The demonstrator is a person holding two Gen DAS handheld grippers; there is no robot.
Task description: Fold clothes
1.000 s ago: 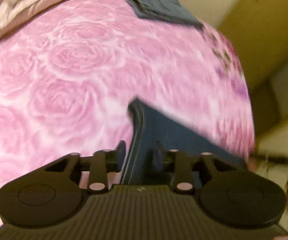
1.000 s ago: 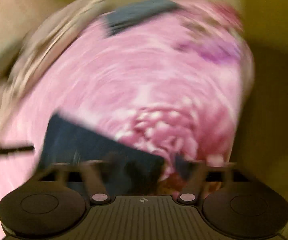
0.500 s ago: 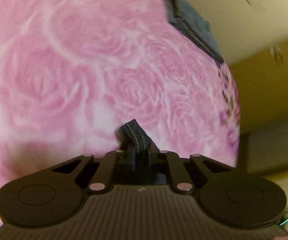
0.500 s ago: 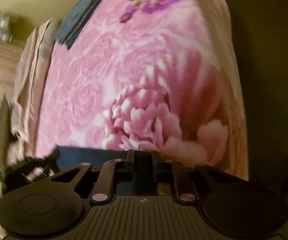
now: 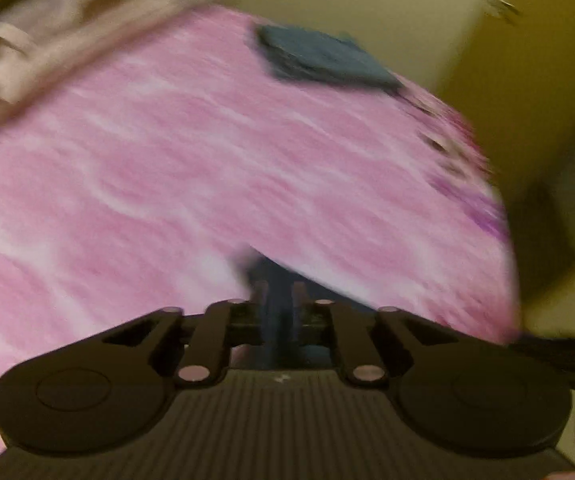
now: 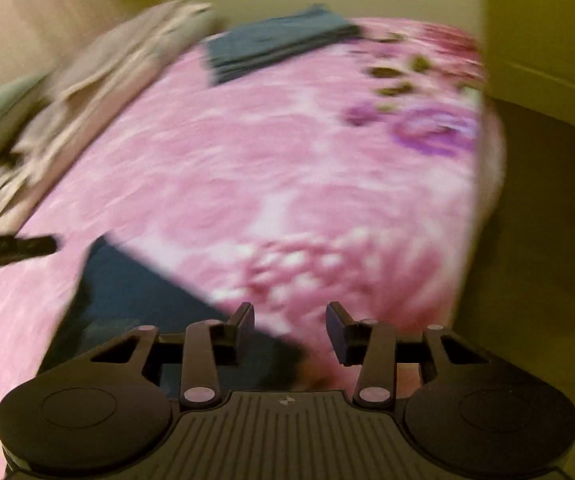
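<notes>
A dark blue denim garment [image 6: 135, 292] lies on the near part of the pink rose-patterned bed [image 6: 287, 168]. My left gripper [image 5: 278, 292] is shut on an edge of this garment [image 5: 277, 312], which runs up between its fingers. My right gripper [image 6: 290, 322] is open, its fingers apart just over the garment's right corner, holding nothing. The left gripper's tip [image 6: 15, 246] shows at the left edge of the right wrist view. Both views are blurred by motion.
A folded blue-grey garment [image 5: 323, 60] lies at the far end of the bed, also in the right wrist view [image 6: 275, 42]. A crumpled beige blanket [image 6: 99, 76] runs along the left side. The bed's right edge [image 6: 483, 200] drops to dark floor; yellow walls stand behind.
My right gripper has let go of the denim and opened. My left gripper stays shut on the denim edge and has swung, so the far end of the bed shows again.
</notes>
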